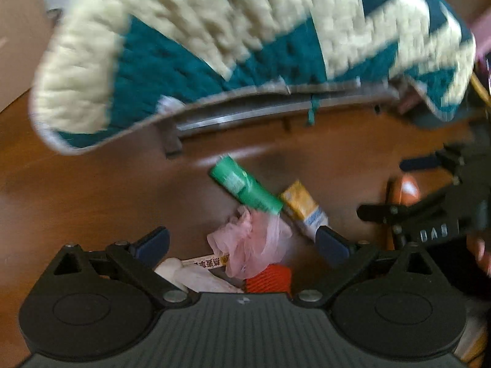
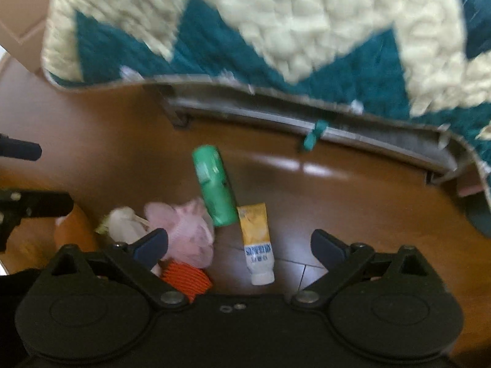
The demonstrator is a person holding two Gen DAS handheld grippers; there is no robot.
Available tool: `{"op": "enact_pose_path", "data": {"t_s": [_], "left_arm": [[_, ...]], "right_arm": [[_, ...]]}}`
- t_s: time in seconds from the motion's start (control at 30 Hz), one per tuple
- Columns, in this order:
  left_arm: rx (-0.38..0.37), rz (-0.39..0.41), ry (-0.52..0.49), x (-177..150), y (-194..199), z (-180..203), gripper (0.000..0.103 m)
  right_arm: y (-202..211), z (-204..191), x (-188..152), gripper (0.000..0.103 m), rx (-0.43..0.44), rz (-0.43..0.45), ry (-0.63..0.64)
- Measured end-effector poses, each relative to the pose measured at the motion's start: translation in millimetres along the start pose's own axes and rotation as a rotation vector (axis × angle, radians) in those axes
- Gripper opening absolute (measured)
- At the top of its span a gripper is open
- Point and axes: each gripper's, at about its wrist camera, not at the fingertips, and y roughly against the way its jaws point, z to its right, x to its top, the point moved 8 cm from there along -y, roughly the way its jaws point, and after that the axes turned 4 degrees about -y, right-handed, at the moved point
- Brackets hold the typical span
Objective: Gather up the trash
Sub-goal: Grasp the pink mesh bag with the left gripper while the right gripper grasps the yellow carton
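Trash lies in a small heap on the brown wooden floor [image 1: 92, 190] in front of a bed. A green roll [image 1: 244, 185] [image 2: 213, 184] lies beside a yellow and white tube [image 1: 302, 210] [image 2: 256, 239]. A crumpled pink plastic bag [image 1: 254, 242] [image 2: 187, 233], white paper [image 1: 196, 273] [image 2: 125, 224] and an orange ribbed piece [image 1: 270, 279] [image 2: 184, 276] lie close together. My left gripper [image 1: 242, 243] is open above the pink bag. My right gripper [image 2: 239, 245] is open, with the tube lying between its fingers and touched by neither pad.
A teal and cream quilt [image 1: 214, 40] [image 2: 276, 30] hangs over the grey bed frame [image 1: 260, 113] [image 2: 307, 116] at the top. The right gripper [image 1: 429, 208] shows at the right edge of the left wrist view, with an orange object [image 1: 408, 188] [image 2: 73, 230] beneath it.
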Motion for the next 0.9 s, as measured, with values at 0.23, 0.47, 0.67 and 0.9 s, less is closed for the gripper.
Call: {"op": "enact_pose_path", "data": {"t_s": [0.23, 0.47, 0.67, 0.9], "left_arm": [[-0.057, -0.096, -0.206, -19, -74, 12, 0.102], [-0.066, -0.126, -0.311, -37, -133, 18, 0.102], [-0.065, -0.153, -0.388, -58, -174, 31, 0.102], [-0.01, -0.144, -0.459, -66, -209, 32, 0.102]], "right_arm": [[-63, 12, -4, 0.1, 0.006, -0.078, -0.001], [-121, 22, -6, 0.099, 0.024, -0.148, -0.04], [-162, 23, -18, 0.097, 0.019, -0.206, -0.046], [-202, 23, -33, 0.091, -0.025, -0.29, 0.018]]}}
